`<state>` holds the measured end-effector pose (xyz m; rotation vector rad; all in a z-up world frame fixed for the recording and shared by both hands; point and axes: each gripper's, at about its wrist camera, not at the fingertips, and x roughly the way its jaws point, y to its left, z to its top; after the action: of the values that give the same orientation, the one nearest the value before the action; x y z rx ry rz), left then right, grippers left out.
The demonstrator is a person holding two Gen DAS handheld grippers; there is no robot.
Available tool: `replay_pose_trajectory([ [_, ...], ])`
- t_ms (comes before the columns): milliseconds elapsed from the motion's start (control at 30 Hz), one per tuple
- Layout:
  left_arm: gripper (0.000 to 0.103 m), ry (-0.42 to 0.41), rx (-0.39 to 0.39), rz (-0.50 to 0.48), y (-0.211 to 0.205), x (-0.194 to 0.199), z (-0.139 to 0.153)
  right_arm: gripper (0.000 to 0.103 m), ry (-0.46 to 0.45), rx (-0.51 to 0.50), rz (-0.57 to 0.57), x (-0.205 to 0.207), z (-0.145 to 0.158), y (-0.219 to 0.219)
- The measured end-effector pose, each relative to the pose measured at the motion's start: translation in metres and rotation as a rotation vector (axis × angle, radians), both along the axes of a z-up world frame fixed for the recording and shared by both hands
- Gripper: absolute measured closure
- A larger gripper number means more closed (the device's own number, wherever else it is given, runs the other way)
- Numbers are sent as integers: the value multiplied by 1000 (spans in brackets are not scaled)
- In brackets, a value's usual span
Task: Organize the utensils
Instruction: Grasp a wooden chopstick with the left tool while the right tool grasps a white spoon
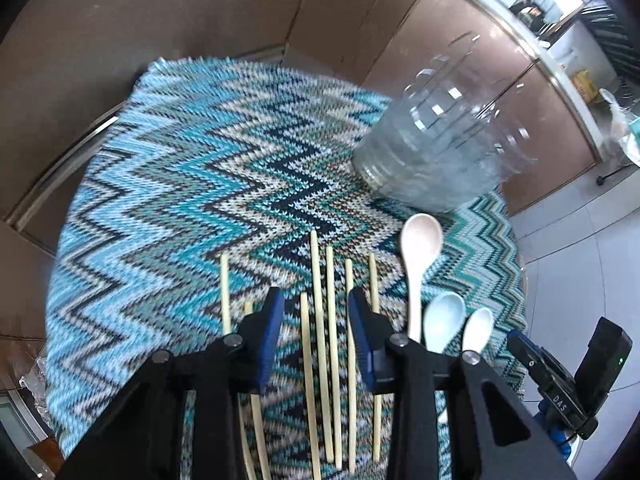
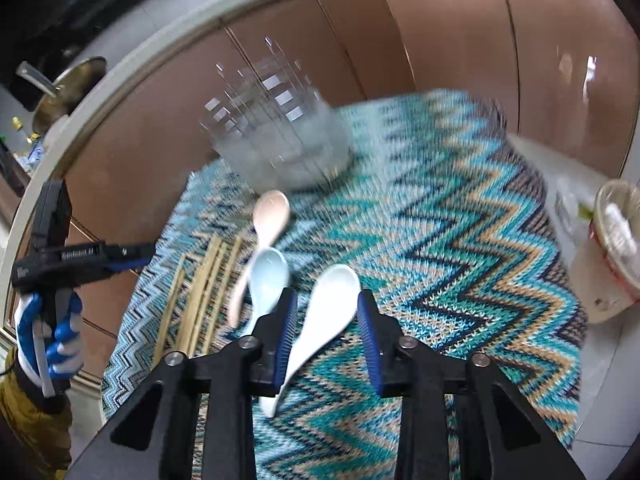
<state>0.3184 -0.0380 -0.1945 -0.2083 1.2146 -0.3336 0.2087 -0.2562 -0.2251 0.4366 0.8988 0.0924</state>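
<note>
Several pale wooden chopsticks [image 1: 318, 320] lie side by side on the zigzag cloth. My left gripper [image 1: 316, 304] is open above them, with three chopsticks between its fingers. To their right lie a pink spoon [image 1: 418, 256], a light blue spoon [image 1: 442, 320] and a white spoon [image 1: 478, 330]. My right gripper [image 2: 326, 302] is open, its fingers on either side of the white spoon [image 2: 328, 304], which lies on the cloth. The blue spoon [image 2: 266, 280], the pink spoon [image 2: 270, 216] and the chopsticks [image 2: 204, 280] lie to its left. A clear plastic holder [image 1: 440, 140] stands at the far edge; it also shows in the right wrist view [image 2: 280, 136].
The blue zigzag cloth [image 1: 180, 168] covers a small table beside brown cabinets [image 1: 460, 40]. A paper cup [image 2: 612, 248] stands off the table's right edge. My left gripper [image 2: 80, 258] shows in a gloved hand at the left of the right wrist view. Tiled floor [image 1: 580, 264] lies to the right.
</note>
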Motion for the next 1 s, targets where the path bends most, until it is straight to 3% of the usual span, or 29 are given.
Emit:
replay_pose_trajectory([
  [267, 83, 84, 33, -5, -15, 38, -30, 77, 59, 33, 58, 19, -15, -10],
  [600, 92, 157, 43, 9, -18, 51, -50, 80, 109, 49, 127, 39, -30, -13],
  [767, 98, 153, 63, 26, -25, 53, -52, 95, 111, 55, 173, 45, -35, -13],
  [1000, 98, 102, 16, 43, -23, 38, -34, 97, 43, 3, 198, 28, -11, -6],
])
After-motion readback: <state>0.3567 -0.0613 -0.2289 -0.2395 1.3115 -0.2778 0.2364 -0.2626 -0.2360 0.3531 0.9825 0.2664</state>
